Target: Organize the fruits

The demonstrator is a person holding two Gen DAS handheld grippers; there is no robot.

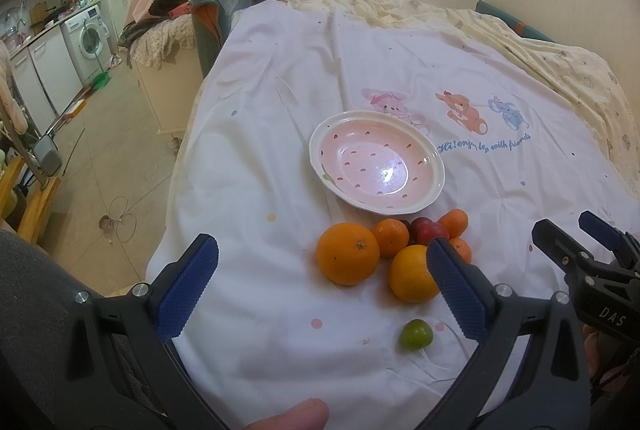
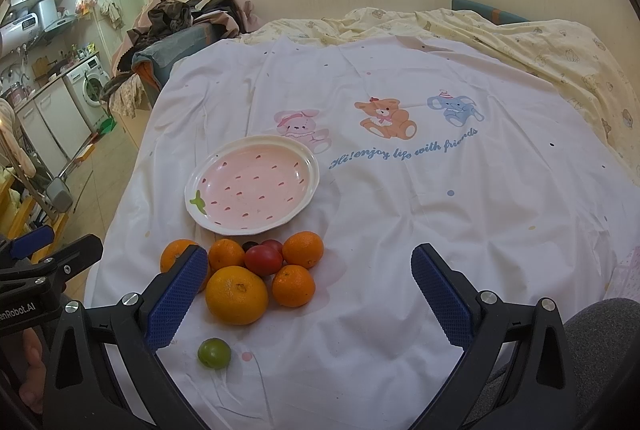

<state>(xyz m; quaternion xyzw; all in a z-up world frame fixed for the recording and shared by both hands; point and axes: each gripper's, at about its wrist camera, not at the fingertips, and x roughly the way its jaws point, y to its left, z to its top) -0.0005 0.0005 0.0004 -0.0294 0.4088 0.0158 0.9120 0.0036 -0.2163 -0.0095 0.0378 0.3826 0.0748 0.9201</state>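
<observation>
- Left tongs [image 1: 322, 270] apart, holding nothing, above the white sheet [image 1: 280, 78] on the bed.
- Right tongs [image 2: 310, 272] apart, holding nothing.
- Oranges and plums clustered [image 2: 256, 270] just beside pink plate [image 2: 252, 184].
- Green plum [image 2: 214, 352] apart, nearer the tongs.

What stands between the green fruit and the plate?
The pile of oranges and red fruits lies between the green fruit and the plate. The plate is empty.
</observation>
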